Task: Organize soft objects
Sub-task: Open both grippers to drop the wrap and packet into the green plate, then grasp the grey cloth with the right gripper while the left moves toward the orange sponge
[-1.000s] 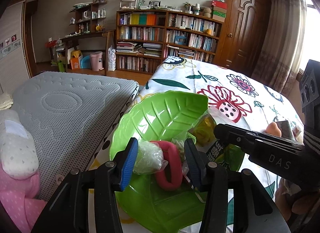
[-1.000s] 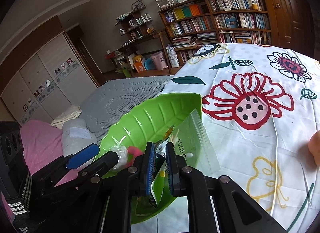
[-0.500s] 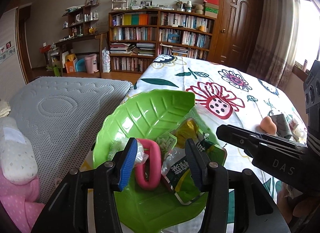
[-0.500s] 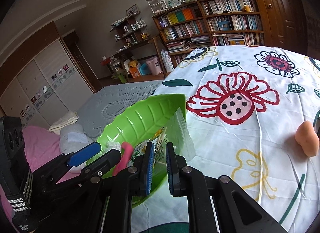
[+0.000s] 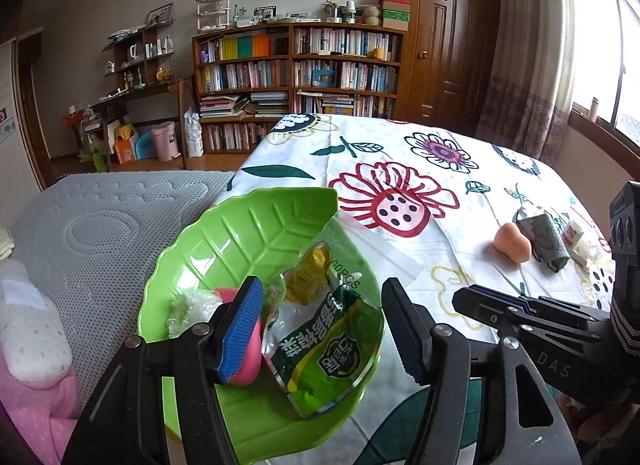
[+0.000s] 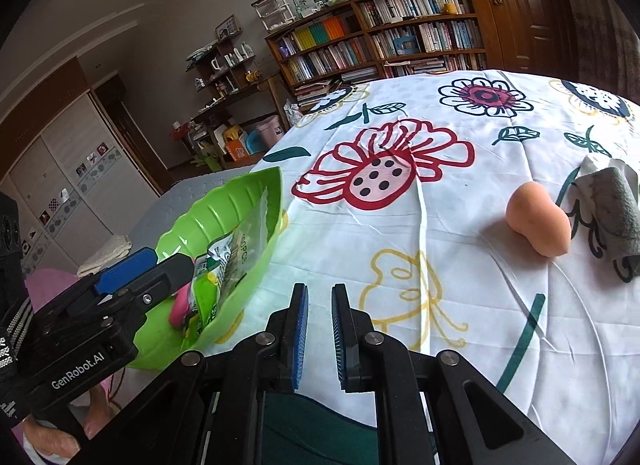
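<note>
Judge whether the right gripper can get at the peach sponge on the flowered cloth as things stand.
Probably yes. The right gripper holds nothing, and only bare cloth lies between it and the sponge. Its jaws stand nearly shut, so they must open first.

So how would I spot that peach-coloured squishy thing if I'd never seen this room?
Find the flowered tablecloth, then look to its right side, far from the green leaf dish. The peach sponge lies there beside a rolled grey cloth; it alone is smooth, rounded and pinched at the waist.
</note>
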A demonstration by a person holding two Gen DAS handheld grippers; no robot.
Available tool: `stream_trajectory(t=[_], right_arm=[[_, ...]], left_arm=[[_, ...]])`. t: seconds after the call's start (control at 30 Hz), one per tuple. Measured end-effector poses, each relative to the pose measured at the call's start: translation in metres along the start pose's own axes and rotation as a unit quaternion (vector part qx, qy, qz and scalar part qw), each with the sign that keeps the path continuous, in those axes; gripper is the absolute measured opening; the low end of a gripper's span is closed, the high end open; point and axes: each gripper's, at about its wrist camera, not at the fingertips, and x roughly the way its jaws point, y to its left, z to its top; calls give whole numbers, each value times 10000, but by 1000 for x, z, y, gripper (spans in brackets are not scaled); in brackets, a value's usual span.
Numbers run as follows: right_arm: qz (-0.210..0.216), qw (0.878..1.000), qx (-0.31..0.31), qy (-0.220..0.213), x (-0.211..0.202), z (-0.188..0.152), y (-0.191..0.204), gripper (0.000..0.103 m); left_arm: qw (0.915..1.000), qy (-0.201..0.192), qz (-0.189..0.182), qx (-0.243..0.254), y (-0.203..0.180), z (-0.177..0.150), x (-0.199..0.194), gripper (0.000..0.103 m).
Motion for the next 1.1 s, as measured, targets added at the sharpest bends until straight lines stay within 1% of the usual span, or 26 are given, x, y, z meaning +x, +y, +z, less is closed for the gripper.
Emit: stream_trajectory(t=[0.17,0.2,0.23,0.3,0.33,0.4,0.67,0.73,0.93,0.97,1.0,1.03,1.07,1.1], right_arm=[[-112,9998,164,1,-7,-3,-19,14],[-141,9997,192,-10,-9,-4,-24,17],[-179,9996,230,-24,-12,-5,-28,18],[-237,9992,326,-60,-17,-6,-37,25],[-273,9989,379,-85,-20,-6,-43,26],[-340,9982,473,-138,-25,-7,-53,30],[-568,9949,771,-307,-46,-8,-88,34],[-617,9940,818,-370,-52,-8,-96,36],[-804,9908,949,-538,-68,-8,-117,46],[-848,9900,968,-571,-70,-7,-121,51],[-897,9891,993,-611,-73,-7,-125,58],[-945,9880,1028,-662,-76,-7,-129,63],[-984,9868,1063,-721,-79,-6,-132,70],[-1029,9857,1086,-781,-82,-5,-134,74]], left_arm=[[9998,4,-75,184,-19,3,0,64],[9997,5,-89,217,-22,3,0,68],[9996,1,-95,252,-25,4,0,74],[9995,-17,-71,305,-32,4,-1,80],[9995,-35,-60,320,-35,4,-1,81],[9993,-38,-78,354,-42,5,-1,82],[9980,15,-213,599,-73,8,3,82],[9973,28,-244,688,-83,8,5,82],[9955,91,-341,884,-108,8,11,82],[9952,109,-361,903,-111,9,12,82],[9950,127,-380,916,-114,9,14,82],[9948,147,-395,924,-117,9,15,82],[9947,166,-407,927,-119,10,16,82],[9947,185,-422,923,-121,10,18,82]])
